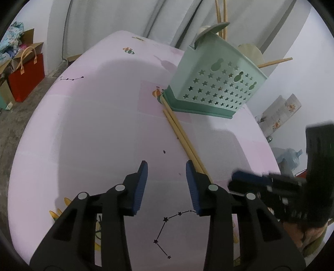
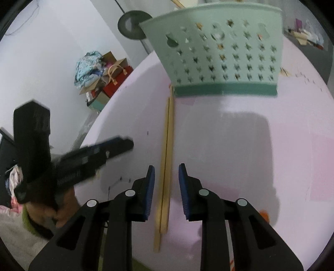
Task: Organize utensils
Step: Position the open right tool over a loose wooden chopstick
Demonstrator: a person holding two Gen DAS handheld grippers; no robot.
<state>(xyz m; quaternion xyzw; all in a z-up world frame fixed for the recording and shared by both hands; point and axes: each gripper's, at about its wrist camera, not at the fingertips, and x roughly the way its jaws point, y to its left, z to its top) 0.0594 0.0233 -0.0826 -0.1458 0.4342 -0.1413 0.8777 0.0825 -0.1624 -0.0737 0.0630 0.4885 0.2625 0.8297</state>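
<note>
A pair of wooden chopsticks (image 1: 183, 135) (image 2: 168, 133) lies side by side on the pink tablecloth (image 1: 83, 125), its far ends touching the base of a mint-green basket (image 1: 217, 83) (image 2: 219, 52) with star-shaped holes. More chopsticks (image 1: 221, 12) and pale utensils stick up out of the basket. My left gripper (image 1: 167, 166) is open with bare cloth between its fingers; the pair passes just outside its right finger. My right gripper (image 2: 167, 168) hovers with the pair between its pads, a gap showing on each side. Each gripper appears blurred in the other's view.
A red bag (image 1: 25, 79) (image 2: 117, 83) and cardboard boxes with clothes stand on the floor beyond the table's left edge. A dark round disc (image 2: 133, 25) on a pole stands behind the basket. Printed papers (image 1: 279, 112) lean past the right edge.
</note>
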